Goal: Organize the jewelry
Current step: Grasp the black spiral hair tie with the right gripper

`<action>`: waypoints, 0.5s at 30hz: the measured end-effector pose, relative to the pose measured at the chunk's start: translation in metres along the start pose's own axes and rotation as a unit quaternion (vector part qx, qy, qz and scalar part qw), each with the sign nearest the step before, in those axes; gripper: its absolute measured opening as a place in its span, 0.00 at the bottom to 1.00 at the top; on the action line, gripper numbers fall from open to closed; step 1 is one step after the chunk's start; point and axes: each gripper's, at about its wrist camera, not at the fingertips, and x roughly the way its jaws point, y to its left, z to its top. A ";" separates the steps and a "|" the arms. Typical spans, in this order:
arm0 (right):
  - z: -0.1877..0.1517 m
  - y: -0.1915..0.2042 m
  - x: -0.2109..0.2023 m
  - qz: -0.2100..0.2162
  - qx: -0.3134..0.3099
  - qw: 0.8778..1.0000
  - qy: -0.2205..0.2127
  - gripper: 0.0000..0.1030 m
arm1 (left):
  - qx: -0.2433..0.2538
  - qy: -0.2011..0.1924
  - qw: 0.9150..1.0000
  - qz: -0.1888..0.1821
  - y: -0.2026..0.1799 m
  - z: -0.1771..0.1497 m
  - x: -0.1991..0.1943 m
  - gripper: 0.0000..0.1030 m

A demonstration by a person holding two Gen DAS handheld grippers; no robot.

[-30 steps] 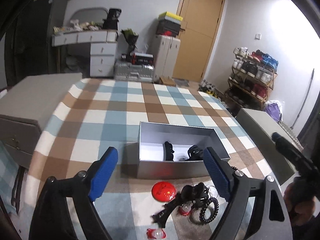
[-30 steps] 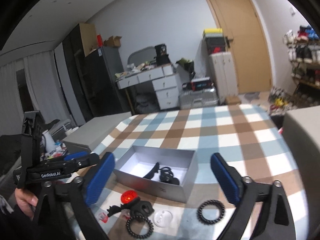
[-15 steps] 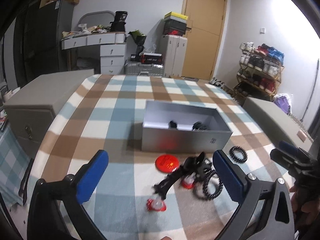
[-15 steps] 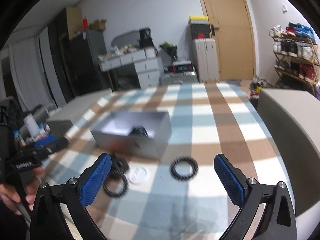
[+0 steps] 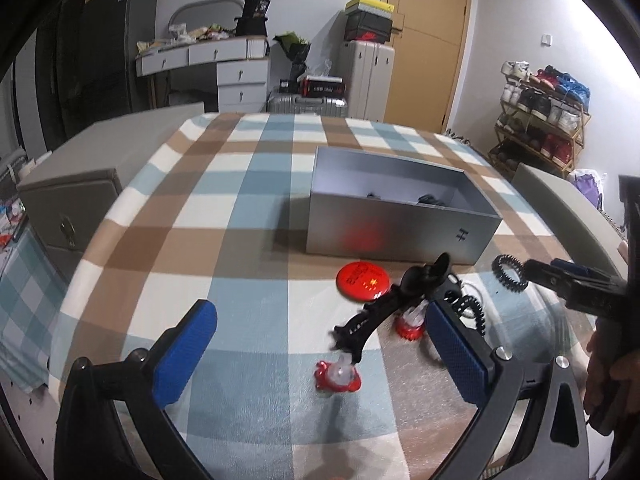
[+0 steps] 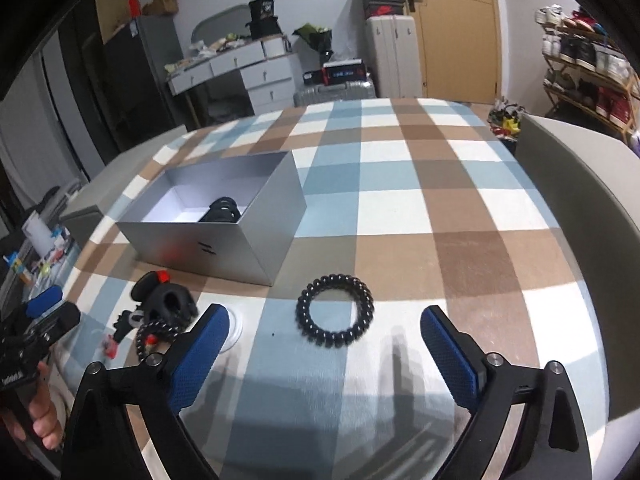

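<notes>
A silver box (image 5: pixel 400 224) stands open on the checked table, with black hair pieces (image 6: pixel 222 210) inside. In front of it lie a red disc (image 5: pixel 363 281), a black hair clip (image 5: pixel 390 304), two red ornaments (image 5: pixel 338 376) and a black coil tie (image 5: pixel 472 308). Another black coil hair tie (image 6: pixel 335 310) lies apart, just ahead of my right gripper (image 6: pixel 324 356), which is open and empty. My left gripper (image 5: pixel 320 356) is open and empty, close to the small items.
The box also shows in the right wrist view (image 6: pixel 224 216). Grey cabinets (image 5: pixel 80 184) flank the table on the left and on the right (image 6: pixel 580 200). A clear round disc (image 6: pixel 234 326) lies beside the clip pile.
Both grippers have drawn back and lower toward the table's near edge. The right gripper now has the lone coil tie centred ahead of its fingers.
</notes>
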 end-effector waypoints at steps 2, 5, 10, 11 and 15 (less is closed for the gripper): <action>0.001 0.003 0.007 -0.005 -0.006 1.000 0.012 0.83 | -0.004 0.005 1.000 0.001 0.002 -0.001 0.002 0.99; 0.002 0.006 0.017 -0.021 -0.021 0.999 0.027 0.72 | -0.007 0.004 1.000 0.007 0.005 -0.002 0.000 0.99; -0.001 0.011 0.023 -0.035 -0.041 0.998 0.035 0.60 | -0.009 0.008 1.000 0.006 0.007 -0.003 0.000 0.99; -0.002 0.012 0.025 -0.039 -0.044 0.997 0.040 0.54 | -0.009 0.010 1.000 0.003 0.007 -0.003 0.001 0.99; -0.003 0.016 0.027 -0.051 -0.057 0.996 0.041 0.45 | -0.009 0.008 1.000 0.003 0.008 -0.002 -0.001 0.99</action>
